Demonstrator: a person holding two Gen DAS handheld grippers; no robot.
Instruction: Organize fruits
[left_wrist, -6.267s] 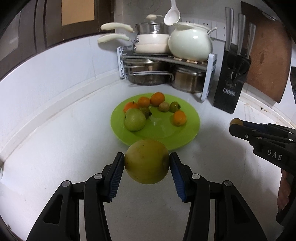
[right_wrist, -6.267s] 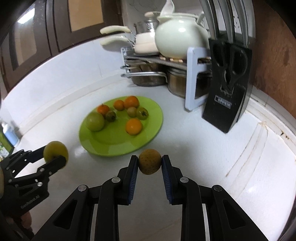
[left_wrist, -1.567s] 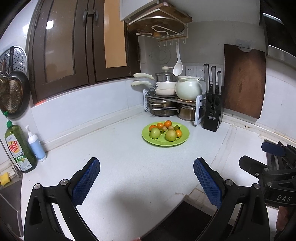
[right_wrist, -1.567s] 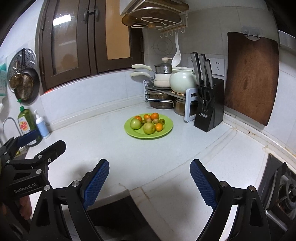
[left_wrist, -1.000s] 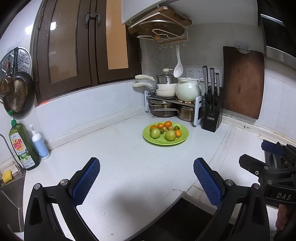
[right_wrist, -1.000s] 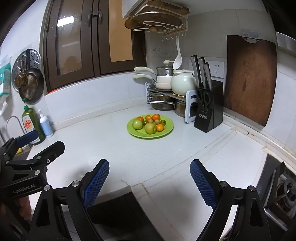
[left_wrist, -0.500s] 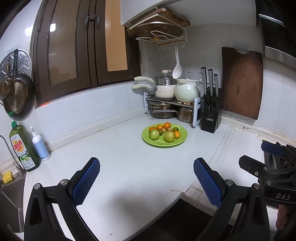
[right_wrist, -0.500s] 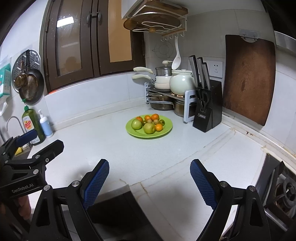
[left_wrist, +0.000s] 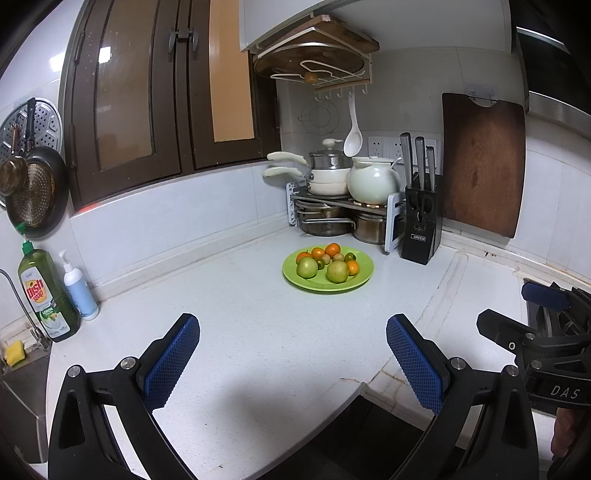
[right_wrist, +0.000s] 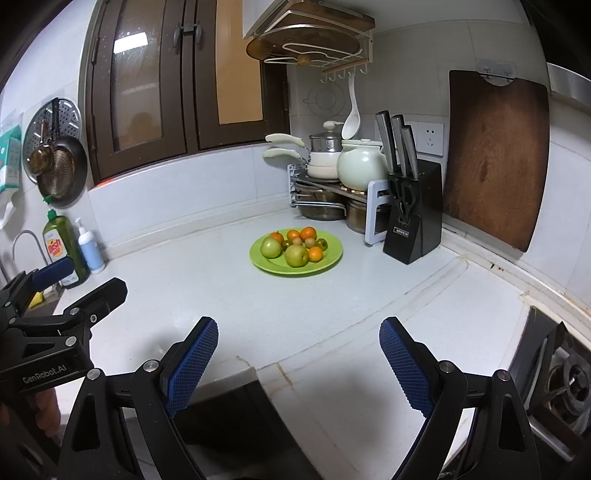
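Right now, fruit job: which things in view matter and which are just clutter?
Job:
plate
green fruits
oranges
left tongs, open, holding nothing
right tongs, open, holding nothing

Clutter:
knife block
cutting board
pot rack
teapot
ladle
dish soap
pump bottle
hanging pans
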